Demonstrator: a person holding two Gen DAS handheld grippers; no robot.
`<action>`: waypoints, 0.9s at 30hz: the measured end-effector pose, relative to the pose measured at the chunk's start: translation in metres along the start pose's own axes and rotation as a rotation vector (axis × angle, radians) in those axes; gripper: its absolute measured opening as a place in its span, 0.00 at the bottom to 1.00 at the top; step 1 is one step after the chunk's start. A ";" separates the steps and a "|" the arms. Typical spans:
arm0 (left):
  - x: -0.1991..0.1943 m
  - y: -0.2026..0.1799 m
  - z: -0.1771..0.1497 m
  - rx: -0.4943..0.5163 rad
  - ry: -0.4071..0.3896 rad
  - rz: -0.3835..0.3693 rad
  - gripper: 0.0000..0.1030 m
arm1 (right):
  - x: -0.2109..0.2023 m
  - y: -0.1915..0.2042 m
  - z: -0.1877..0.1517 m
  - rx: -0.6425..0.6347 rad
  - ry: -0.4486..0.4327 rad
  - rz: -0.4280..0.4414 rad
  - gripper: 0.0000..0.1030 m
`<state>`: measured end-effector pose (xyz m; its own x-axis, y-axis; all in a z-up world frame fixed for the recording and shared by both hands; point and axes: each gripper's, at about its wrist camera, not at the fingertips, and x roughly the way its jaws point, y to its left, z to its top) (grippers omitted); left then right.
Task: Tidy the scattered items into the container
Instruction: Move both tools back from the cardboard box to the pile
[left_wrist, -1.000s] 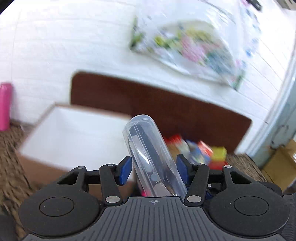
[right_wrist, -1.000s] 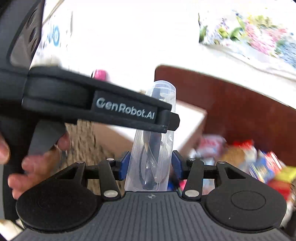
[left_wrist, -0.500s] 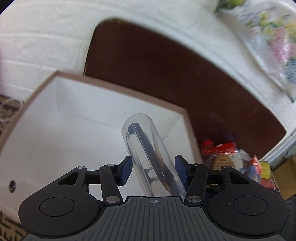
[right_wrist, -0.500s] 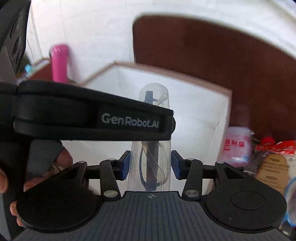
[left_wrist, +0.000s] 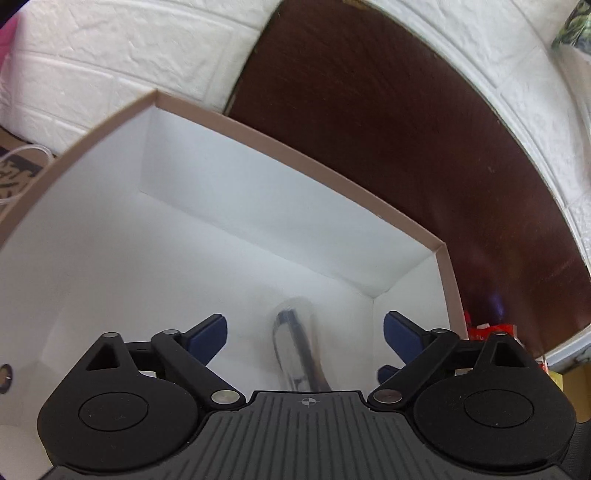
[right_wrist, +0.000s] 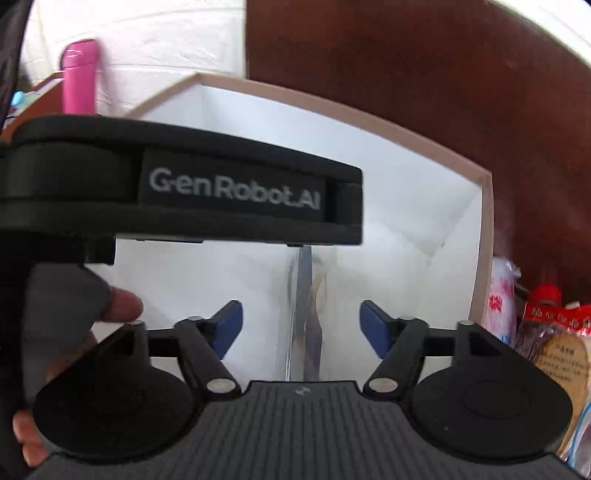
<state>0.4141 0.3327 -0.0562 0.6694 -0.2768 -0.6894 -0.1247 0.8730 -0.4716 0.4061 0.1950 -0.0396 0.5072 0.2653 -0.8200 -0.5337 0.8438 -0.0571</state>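
Over the white box (left_wrist: 229, 206), I see both grippers, clamped on clear cases half a second ago, now spread wide, holding nothing. Left gripper (left_wrist: 304, 332): blurred clear case (left_wrist: 295, 343) between its fingers, untouched. Right gripper (right_wrist: 301, 323): its clear case (right_wrist: 306, 314) likewise.

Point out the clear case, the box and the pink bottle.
clear case (left_wrist: 295, 347), left wrist view, rounded end.
box (left_wrist: 295, 155), left wrist view, far rim.
pink bottle (right_wrist: 79, 79), right wrist view, body.

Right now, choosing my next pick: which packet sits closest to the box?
The white packet with red print, beside the box; the red-topped packet lies farther right.
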 end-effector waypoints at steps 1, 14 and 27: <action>-0.004 0.000 -0.001 0.001 -0.003 0.005 0.96 | -0.005 0.001 -0.002 -0.003 -0.008 -0.005 0.83; -0.091 -0.082 -0.067 0.196 -0.141 -0.008 1.00 | -0.126 -0.019 -0.059 -0.045 -0.247 -0.029 0.97; -0.159 -0.156 -0.201 0.275 -0.222 -0.107 1.00 | -0.228 -0.038 -0.179 -0.078 -0.418 0.033 0.97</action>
<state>0.1799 0.1599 0.0159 0.8142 -0.3049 -0.4942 0.1359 0.9275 -0.3484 0.1895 0.0186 0.0474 0.7108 0.4715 -0.5219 -0.5961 0.7978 -0.0910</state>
